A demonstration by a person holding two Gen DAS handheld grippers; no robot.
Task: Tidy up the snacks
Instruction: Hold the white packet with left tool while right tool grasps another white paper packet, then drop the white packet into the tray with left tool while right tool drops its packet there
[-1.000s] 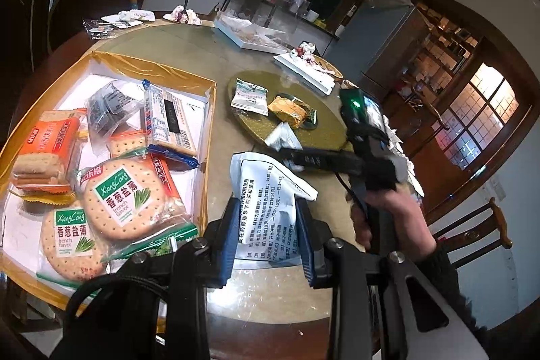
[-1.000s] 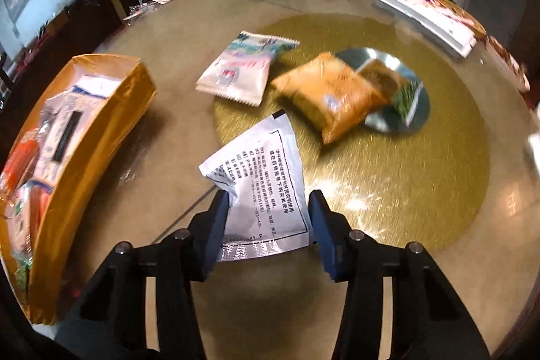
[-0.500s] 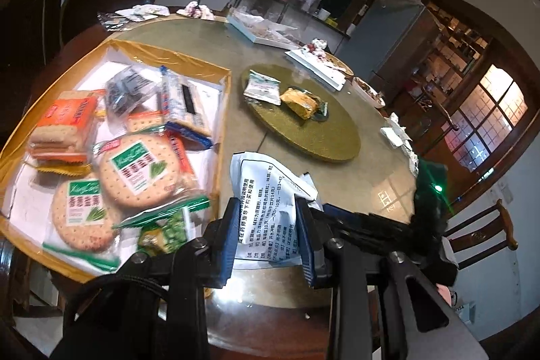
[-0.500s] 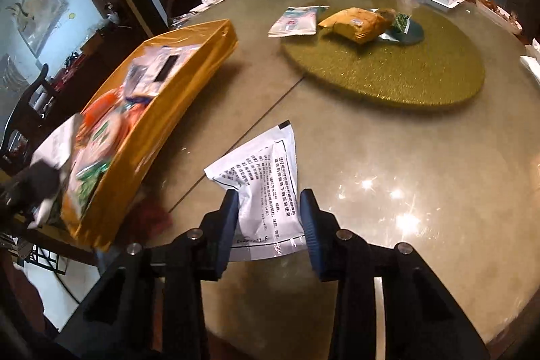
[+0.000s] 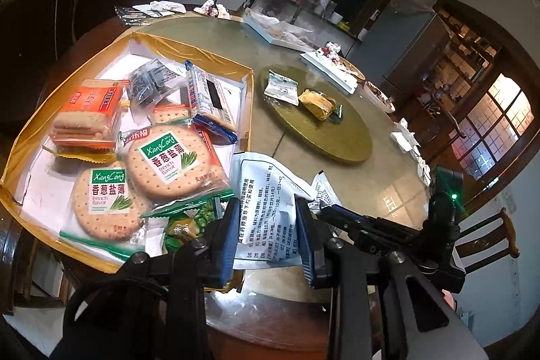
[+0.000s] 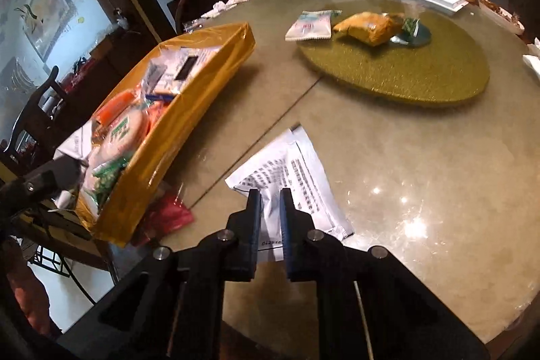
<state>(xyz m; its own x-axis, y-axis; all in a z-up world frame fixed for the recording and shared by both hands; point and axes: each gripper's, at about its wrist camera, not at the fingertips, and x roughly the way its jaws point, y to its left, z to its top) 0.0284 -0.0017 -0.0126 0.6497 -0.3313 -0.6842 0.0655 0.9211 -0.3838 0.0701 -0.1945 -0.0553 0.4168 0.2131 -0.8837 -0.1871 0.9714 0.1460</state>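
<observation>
While mid-transfer: left claw [image 5: 266, 235] clamped on white printed foil sachet [image 5: 266, 191]; right claw [image 6: 270, 211] pinching second white sachet [image 6: 290, 177]. Next: into gold-lined box [image 5: 189, 53] on counter [image 6: 405, 177].

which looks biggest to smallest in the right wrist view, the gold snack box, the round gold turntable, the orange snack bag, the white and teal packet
1. round gold turntable and gold snack box: alike in spread, and the box sits nearer the camera, so unranked
2. orange snack bag
3. white and teal packet, only slightly smaller
</observation>
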